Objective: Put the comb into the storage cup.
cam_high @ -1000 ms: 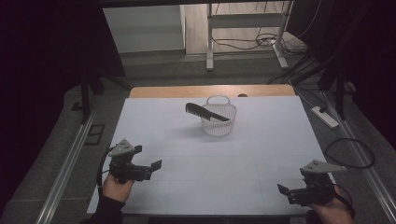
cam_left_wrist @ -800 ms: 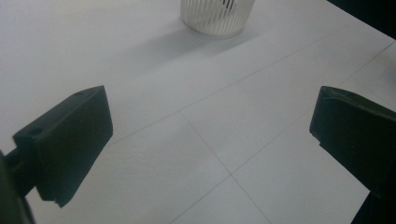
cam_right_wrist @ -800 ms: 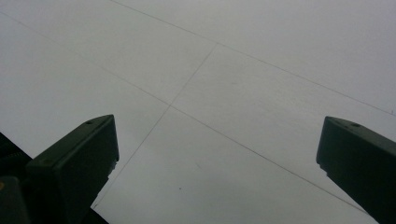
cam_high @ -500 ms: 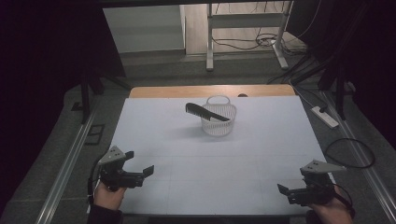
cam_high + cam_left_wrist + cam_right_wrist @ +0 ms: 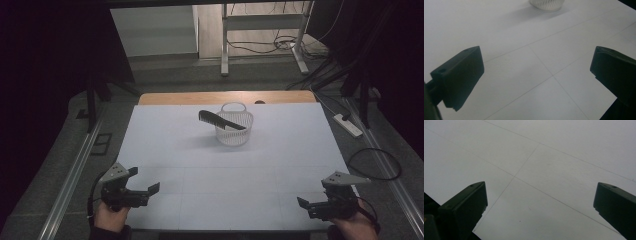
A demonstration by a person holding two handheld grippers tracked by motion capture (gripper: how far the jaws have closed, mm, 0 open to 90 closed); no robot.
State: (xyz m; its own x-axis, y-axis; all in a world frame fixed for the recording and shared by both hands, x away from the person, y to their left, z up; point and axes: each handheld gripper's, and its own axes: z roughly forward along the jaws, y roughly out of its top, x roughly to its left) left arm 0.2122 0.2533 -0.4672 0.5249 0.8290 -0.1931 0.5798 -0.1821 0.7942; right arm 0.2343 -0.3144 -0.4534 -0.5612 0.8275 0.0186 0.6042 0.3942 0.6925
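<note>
Black comb laid across rim of white basket, far centre of table, well apart from both grippers. Comb long, narrow, flat; left end overhanging the rim and hanging free over the table, right end resting on the rim at the basket's right side; slightly tilted, left end higher in the high view. Teeth too small to make out. Basket round, ribbed or mesh wall, white, with small loop handle at its far rim; upright on the white surface, faint shadow to its left. Basket base seen at top edge of left gripper view, ribbed wall visible there, comb out of frame. Left gripper at near-left corner of table, held in a hand, jaws spread wide, nothing between them; bare white sheet with thin seam lines between the jaws in left gripper view. Right gripper at near-right corner, held in a hand, jaws likewise spread wide and empty; same bare sheet and seam lines in right gripper view. Strip of wood tabletop showing beyond the far edge of the white sheet.
</note>
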